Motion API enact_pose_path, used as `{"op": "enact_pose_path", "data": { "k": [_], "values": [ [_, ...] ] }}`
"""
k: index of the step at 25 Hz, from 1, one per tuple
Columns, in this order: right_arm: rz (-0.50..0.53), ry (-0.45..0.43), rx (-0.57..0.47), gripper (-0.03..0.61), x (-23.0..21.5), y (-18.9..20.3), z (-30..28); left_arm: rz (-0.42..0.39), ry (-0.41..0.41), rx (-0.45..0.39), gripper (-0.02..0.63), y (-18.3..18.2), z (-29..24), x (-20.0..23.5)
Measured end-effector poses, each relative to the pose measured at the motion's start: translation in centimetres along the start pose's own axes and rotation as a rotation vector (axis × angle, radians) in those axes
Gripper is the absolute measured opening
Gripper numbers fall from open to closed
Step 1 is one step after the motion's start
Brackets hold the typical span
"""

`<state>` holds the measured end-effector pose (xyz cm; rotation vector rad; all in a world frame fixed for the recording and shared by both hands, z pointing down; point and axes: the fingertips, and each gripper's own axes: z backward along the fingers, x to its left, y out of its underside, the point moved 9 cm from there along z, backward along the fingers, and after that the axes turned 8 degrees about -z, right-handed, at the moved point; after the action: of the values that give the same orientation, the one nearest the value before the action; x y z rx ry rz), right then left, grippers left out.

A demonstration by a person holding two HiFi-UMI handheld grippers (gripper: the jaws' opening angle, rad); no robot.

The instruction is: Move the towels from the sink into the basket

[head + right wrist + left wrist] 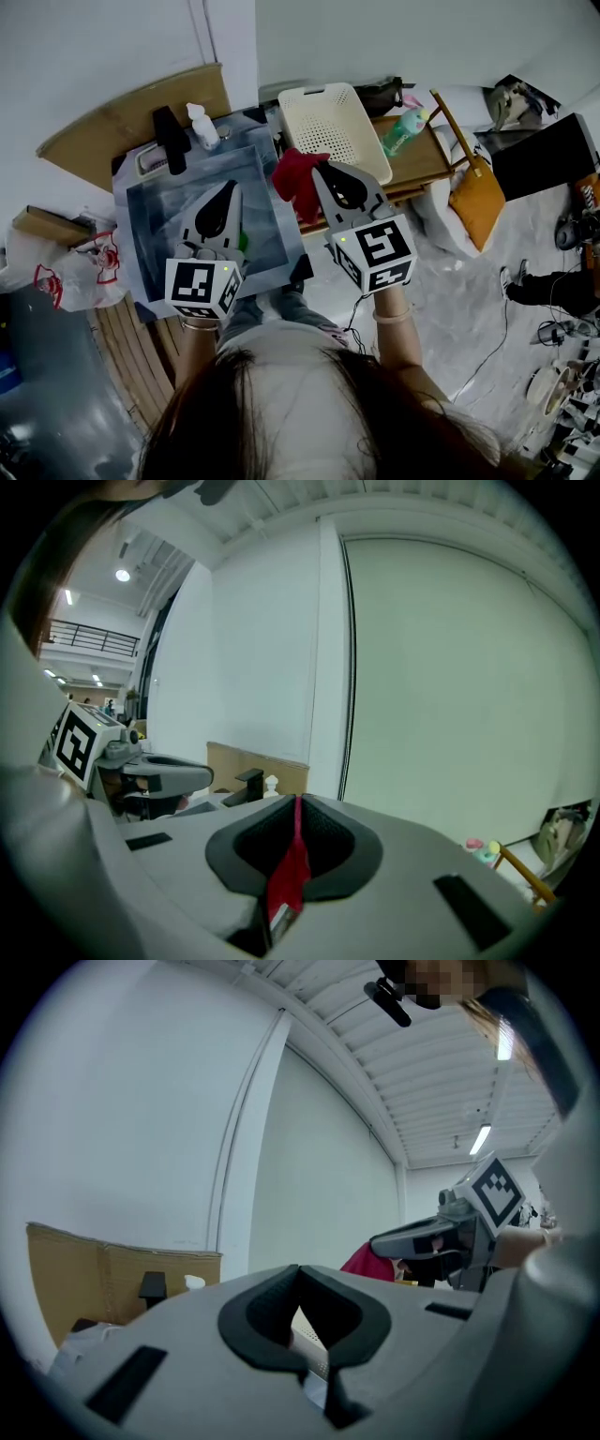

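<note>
My right gripper (314, 171) is shut on a red towel (294, 178), which hangs between the steel sink (155, 211) and the white basket (323, 91). In the right gripper view, the red towel (289, 878) is pinched in the closed jaws of the right gripper (296, 803). My left gripper (228, 190) hovers over the sink basin, shut with nothing between its jaws. In the left gripper view, the tips of the left gripper (299, 1269) meet, and the red towel (367, 1262) shows beyond them to the right. A small green patch (243, 242) shows in the sink beside the left gripper.
A black faucet (172, 139) and a white soap bottle (203, 127) stand at the sink's far edge. The basket rests on a wooden table (427, 157) next to a green bottle (403, 129). An orange bag (476, 202) hangs at the right. A plastic bag (66, 267) lies at the left.
</note>
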<state>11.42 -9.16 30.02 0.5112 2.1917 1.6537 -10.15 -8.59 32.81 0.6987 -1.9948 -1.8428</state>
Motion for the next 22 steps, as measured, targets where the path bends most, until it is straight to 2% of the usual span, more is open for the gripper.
{"op": "enact_pose_path", "data": {
  "k": [10,22],
  "values": [
    [0.052,0.016,0.022,0.037,-6.4,0.5,-1.3,0.002,-0.042,0.024,0.006,0.0,-2.2,-2.3],
    [0.133,0.062,0.17,0.037,-12.1,4.8,-5.3,0.018,-0.081,0.043,0.006,0.5,-4.3,-3.8]
  ]
}}
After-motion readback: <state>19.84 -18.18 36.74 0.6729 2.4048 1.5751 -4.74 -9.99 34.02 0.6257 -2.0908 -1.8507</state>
